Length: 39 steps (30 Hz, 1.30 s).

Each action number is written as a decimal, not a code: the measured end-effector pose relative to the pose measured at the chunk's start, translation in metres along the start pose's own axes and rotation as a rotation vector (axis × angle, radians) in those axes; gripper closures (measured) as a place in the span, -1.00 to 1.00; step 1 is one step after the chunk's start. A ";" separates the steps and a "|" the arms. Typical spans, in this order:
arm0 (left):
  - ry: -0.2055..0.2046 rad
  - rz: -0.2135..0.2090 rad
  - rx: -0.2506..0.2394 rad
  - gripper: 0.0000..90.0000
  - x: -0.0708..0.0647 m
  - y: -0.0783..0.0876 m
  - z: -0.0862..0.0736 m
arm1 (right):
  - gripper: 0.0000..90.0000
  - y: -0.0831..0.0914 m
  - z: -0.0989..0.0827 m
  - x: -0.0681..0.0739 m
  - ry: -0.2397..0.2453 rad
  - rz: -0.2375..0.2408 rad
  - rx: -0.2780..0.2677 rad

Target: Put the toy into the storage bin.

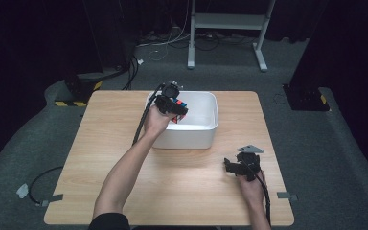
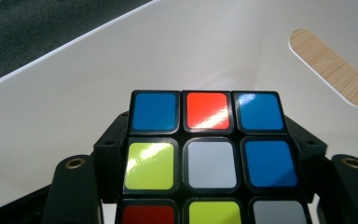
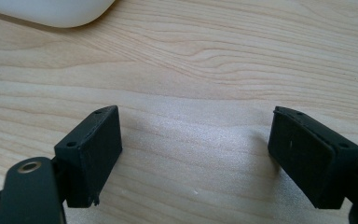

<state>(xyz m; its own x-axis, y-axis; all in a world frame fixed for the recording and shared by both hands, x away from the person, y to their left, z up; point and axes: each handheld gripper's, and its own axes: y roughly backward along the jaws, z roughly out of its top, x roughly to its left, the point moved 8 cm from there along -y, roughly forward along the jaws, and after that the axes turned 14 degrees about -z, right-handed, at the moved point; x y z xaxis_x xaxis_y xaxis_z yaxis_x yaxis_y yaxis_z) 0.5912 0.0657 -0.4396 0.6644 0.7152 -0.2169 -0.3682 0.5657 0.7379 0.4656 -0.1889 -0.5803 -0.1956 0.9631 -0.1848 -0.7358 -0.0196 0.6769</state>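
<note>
A colour puzzle cube point(image 2: 209, 156) with blue, red, yellow and white stickers sits between the jaws of my left gripper point(image 2: 209, 140), which is shut on it from both sides. In the high view the left gripper point(image 1: 175, 108) holds the cube point(image 1: 178, 106) over the inside of a white plastic bin point(image 1: 206, 134) at the table's far middle. The bin's inner wall point(image 2: 121, 60) and its slot handle point(image 2: 331, 70) lie behind the cube. My right gripper point(image 1: 235, 167) rests low over the wooden table point(image 1: 182, 187) at the near right, open with nothing between its fingers point(image 3: 93, 154).
The bin's rounded corner point(image 3: 51, 11) shows at the top left of the right gripper view. Cables trail from both grippers. Beyond the table stand a white frame point(image 1: 227, 28) and black stands on grey carpet. Tape tabs mark the table's near edges.
</note>
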 end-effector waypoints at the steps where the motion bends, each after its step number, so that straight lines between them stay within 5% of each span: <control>1: -0.001 0.000 0.001 -0.25 0.000 0.001 -0.001 | -0.61 0.000 0.000 0.000 0.000 0.000 0.000; 16: -0.028 0.017 -0.003 -0.25 -0.001 0.011 -0.006 | -0.61 0.000 0.000 0.000 0.000 0.000 0.000; 39: -0.052 -0.017 -0.041 -0.25 -0.015 0.021 -0.015 | -0.61 0.000 0.000 0.000 0.000 -0.001 0.000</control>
<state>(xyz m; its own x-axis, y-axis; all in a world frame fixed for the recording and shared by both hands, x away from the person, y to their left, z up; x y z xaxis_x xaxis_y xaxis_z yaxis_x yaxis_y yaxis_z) 0.5635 0.0728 -0.4304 0.7035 0.6834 -0.1950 -0.3822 0.5951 0.7070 0.4655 -0.1890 -0.5803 -0.1953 0.9631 -0.1853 -0.7357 -0.0190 0.6770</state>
